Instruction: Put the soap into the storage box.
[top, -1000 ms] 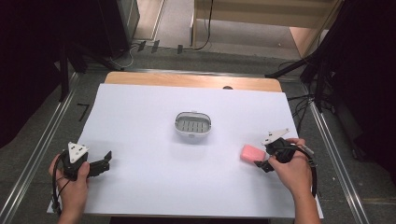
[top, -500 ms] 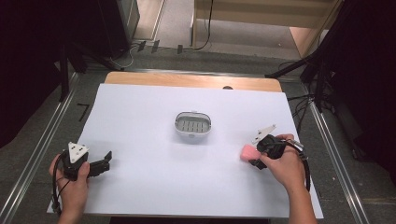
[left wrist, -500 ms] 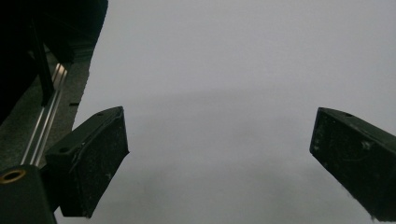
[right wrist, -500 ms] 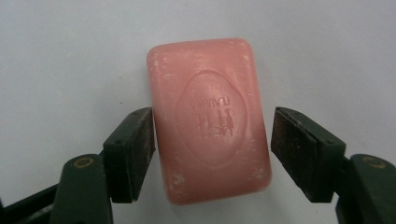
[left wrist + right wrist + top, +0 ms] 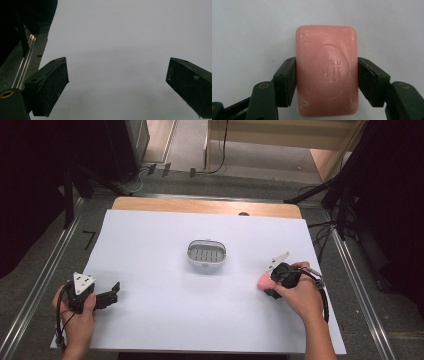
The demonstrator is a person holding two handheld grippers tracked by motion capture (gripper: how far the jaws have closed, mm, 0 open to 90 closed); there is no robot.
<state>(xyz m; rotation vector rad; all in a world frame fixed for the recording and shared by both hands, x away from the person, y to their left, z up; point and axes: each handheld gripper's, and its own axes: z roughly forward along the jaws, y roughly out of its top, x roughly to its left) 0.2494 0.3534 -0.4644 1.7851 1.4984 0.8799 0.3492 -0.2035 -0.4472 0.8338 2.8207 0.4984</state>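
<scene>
A pink bar of soap (image 5: 327, 70) with an embossed stamp lies on the white table cover, and my right gripper (image 5: 326, 77) is shut on it, one jaw pressed against each long side. From above, the pink soap (image 5: 263, 281) peeks out at the left of the right gripper (image 5: 272, 282), at the table's right side. A small grey soap dish (image 5: 206, 254) with a slotted floor sits empty at the table's centre. My left gripper (image 5: 111, 296) rests near the front left corner, and in its own view the left gripper (image 5: 117, 82) is open over bare white cover.
The white cover (image 5: 165, 310) spreads over a wooden table whose far edge (image 5: 200, 206) shows as a bare strip. Metal rails (image 5: 35, 295) run along both sides on the floor. Cables and dark stands (image 5: 340, 195) lie beyond the table's right far corner.
My right hand has tipped forward and shifted slightly left and down over the soap, and its jaws now grip the bar. The left gripper has stayed put.
</scene>
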